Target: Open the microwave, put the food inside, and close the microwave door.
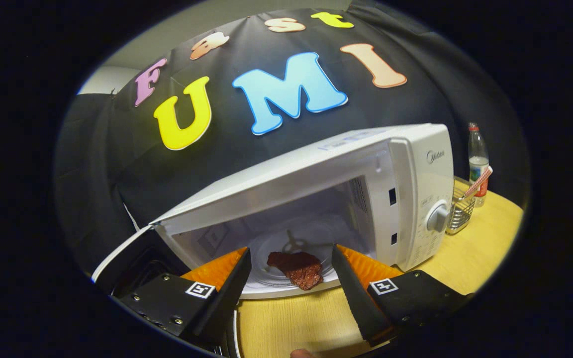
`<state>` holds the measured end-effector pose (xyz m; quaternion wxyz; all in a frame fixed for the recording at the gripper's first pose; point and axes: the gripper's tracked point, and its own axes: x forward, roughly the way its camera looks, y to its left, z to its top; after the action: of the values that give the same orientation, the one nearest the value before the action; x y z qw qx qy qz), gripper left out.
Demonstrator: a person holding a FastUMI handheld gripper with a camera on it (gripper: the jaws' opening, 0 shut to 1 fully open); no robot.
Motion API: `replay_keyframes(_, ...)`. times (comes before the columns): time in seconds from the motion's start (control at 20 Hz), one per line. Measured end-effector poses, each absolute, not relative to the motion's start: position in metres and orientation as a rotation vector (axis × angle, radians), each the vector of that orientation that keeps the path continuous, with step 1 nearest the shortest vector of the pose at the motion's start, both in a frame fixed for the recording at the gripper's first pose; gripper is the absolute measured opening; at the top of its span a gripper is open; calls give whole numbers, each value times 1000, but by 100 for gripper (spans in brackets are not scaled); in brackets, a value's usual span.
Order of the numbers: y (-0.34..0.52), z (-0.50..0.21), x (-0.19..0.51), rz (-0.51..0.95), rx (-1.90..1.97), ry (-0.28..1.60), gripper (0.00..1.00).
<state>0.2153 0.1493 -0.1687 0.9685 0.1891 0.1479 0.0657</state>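
**Meat on the microwave's turntable**

My jaws [291, 268] stand wide open with nothing in them, low in the frame. The slab of meat [296, 268] lies beyond them on the glass turntable [271, 278] inside the open microwave [366, 199], centre frame, on the wooden table [465, 258].

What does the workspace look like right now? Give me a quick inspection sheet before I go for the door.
Surface: light wooden table, bare in front of the microwave.
Job's things: white microwave, door swung open to the side; food, a dark reddish piece, lies on the glass turntable inside.
Clutter: wire basket holding a striped item, and a plastic bottle, both beside the microwave's control side.
Claw: claw open, fingers apart and holding nothing; food lies just ahead, between them.
Cables: nothing seen.
Surroundings: black cloth booth wall behind the microwave.
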Motion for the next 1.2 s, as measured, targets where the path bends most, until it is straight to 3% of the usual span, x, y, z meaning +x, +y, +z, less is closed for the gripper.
replay_keyframes(0.65,161,-51,87,292,255,140,97)
replay_keyframes(1.2,273,-18,-39,623,189,107,97)
